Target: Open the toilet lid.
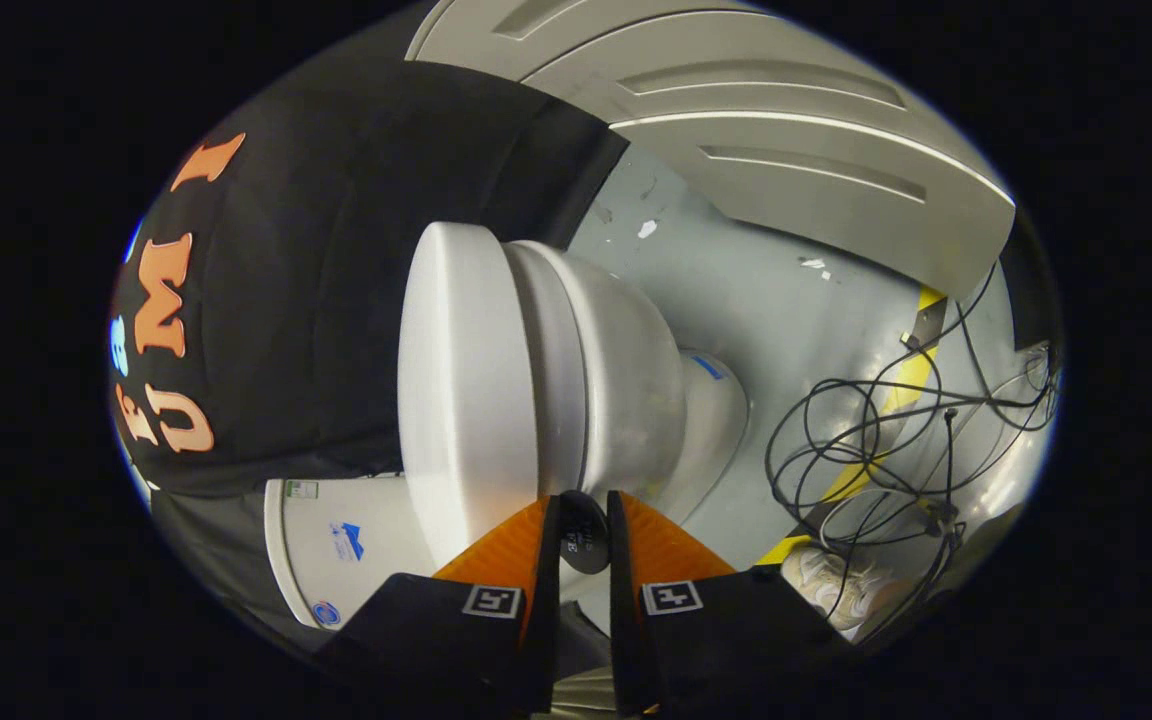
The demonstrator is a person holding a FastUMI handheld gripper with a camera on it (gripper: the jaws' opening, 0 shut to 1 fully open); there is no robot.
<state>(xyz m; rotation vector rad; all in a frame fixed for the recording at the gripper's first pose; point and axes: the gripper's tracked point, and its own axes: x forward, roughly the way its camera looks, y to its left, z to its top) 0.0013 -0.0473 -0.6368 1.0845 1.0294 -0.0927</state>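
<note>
The white toilet stands just ahead of the fingers, and the view is rolled so that it appears on its side. Its lid (461, 380) lies flat and closed against the seat and bowl (626, 380). At the seam between lid and bowl sits a small black round tab (584, 535). My gripper (584, 528) has both fingers pressed against the tab's sides, with only a narrow gap between them. The tank (336, 545), white with small stickers, lies beside the near finger.
Grey floor (736, 290) stretches beyond the bowl. Tangled black cables (866, 440) and a yellow strip (896, 400) lie on it, with a light shoe (831, 585) close by. A grey panelled door (786, 150) stands past the floor. The black cloth wall (336, 300) hangs behind the toilet.
</note>
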